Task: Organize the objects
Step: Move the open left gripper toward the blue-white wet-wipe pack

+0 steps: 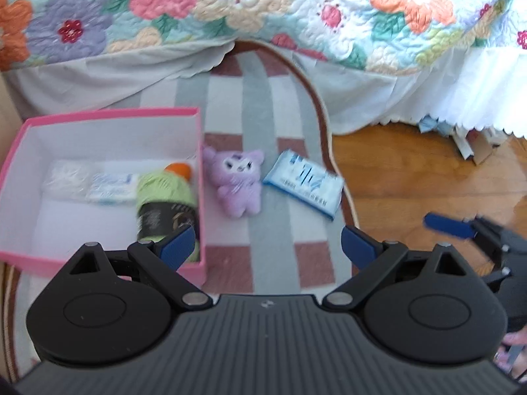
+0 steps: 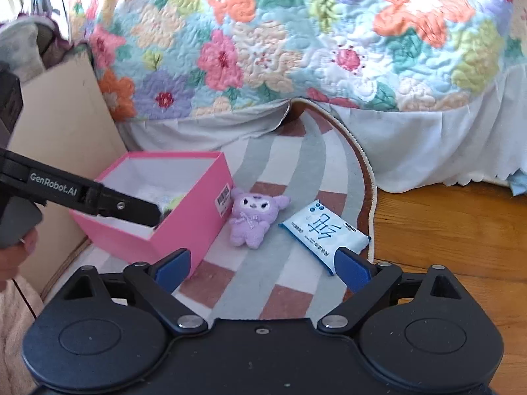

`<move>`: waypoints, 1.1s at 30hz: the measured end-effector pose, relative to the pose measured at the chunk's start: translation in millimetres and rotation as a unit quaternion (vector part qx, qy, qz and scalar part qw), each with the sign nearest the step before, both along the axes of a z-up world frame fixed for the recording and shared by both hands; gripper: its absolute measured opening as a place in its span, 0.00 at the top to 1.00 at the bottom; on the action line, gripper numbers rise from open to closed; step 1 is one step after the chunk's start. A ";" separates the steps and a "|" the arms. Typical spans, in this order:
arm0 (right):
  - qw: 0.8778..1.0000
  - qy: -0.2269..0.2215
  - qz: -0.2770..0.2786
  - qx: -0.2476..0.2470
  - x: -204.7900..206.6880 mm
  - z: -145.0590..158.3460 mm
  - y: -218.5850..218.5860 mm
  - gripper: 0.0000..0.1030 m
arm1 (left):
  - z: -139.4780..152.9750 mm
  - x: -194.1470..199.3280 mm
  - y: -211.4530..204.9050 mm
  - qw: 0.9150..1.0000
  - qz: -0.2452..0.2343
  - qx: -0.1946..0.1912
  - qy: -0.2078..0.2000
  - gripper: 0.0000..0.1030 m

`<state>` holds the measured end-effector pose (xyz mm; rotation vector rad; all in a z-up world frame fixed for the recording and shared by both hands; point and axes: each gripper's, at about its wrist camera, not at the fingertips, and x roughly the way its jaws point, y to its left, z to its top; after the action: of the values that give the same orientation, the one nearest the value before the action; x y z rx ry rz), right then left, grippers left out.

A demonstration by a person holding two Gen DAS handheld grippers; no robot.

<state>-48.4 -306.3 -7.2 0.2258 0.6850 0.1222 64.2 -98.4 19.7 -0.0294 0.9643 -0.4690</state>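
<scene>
Left gripper [image 1: 267, 247] with jaws spread wide, empty, above the striped rug [image 1: 263, 105]; right gripper [image 2: 262, 265] likewise agape, holding nothing. Pink box [image 1: 201, 151] on rug, containing a green-wrapped dark bottle [image 1: 168, 204] and white packets [image 1: 92, 181]. Just beside box wall — purple plush toy [image 1: 237, 181]; further right, near rug edge — blue-white tissue pack [image 1: 304, 184]. Floral quilt [image 2: 296, 33] behind.

Open rug [image 2: 283, 283] lies ahead of both spread grippers. The plush [image 2: 252, 220] sits just beside the pink box [image 2: 184, 230] wall, tight on that side; the wipes pack [image 2: 324, 230] is near, with a gap between. The bed skirt [image 2: 411, 151] closes off the back.
</scene>
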 end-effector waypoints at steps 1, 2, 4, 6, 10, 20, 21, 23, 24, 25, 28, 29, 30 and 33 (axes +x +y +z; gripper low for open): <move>1.000 -0.001 -0.002 0.007 1.3 -3.8 -2.0 0.08 | -2.8 2.0 -4.3 1.000 -0.004 -0.001 -0.004 0.08; 1.000 -0.004 -0.007 0.011 3.5 -9.1 -3.4 0.08 | -6.5 4.5 -9.7 1.000 -0.008 -0.001 -0.007 0.08; 1.000 -0.009 -0.014 0.012 7.8 -16.8 -5.5 0.10 | -12.8 8.8 -20.0 1.000 -0.015 -0.002 -0.009 0.09; 1.000 -0.022 -0.019 0.004 15.5 -26.8 -5.0 0.15 | -19.4 14.3 -32.0 1.000 -0.025 -0.003 -0.010 0.10; 0.999 -0.009 -0.034 -0.019 40.0 -52.9 -7.3 0.26 | -32.7 28.7 -59.3 0.999 -0.044 0.011 -0.021 0.20; 0.998 0.006 -0.059 -0.011 65.6 -93.0 -30.7 0.28 | -74.0 71.1 -98.6 0.996 -0.080 0.033 0.004 0.37; 0.998 0.008 -0.057 -0.008 67.6 -95.2 -32.0 0.28 | -79.4 74.6 -98.9 0.996 -0.078 0.034 0.014 0.39; 0.998 0.016 -0.053 -0.002 71.7 -100.5 -33.4 0.28 | -88.5 79.1 -98.5 0.997 -0.071 0.029 0.016 0.39; 0.998 0.019 -0.056 -0.005 73.7 -103.9 -33.7 0.28 | -93.4 81.9 -100.3 0.997 -0.068 0.033 0.015 0.39; 0.998 0.023 -0.062 -0.007 76.1 -107.1 -34.4 0.29 | -97.6 85.1 -102.9 0.997 -0.067 0.037 0.013 0.40; 0.996 0.033 -0.078 0.008 81.5 -115.8 -38.5 0.31 | -103.3 91.1 -110.7 0.996 -0.071 0.051 -0.004 0.40; 0.996 0.035 -0.081 0.014 82.5 -118.1 -39.2 0.32 | -105.2 93.1 -114.1 0.996 -0.076 0.055 -0.009 0.40; 0.996 0.038 -0.083 0.019 83.4 -120.1 -39.6 0.37 | -106.9 94.8 -116.4 0.995 -0.079 0.057 -0.012 0.40; 0.995 0.054 -0.081 0.017 84.4 -124.8 -40.1 0.50 | -113.0 102.4 -122.2 0.994 -0.081 0.073 -0.025 0.40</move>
<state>35.9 -346.4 -132.0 0.3215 0.7691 -0.0347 166.6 -220.6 -93.4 0.1928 0.9541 -0.5437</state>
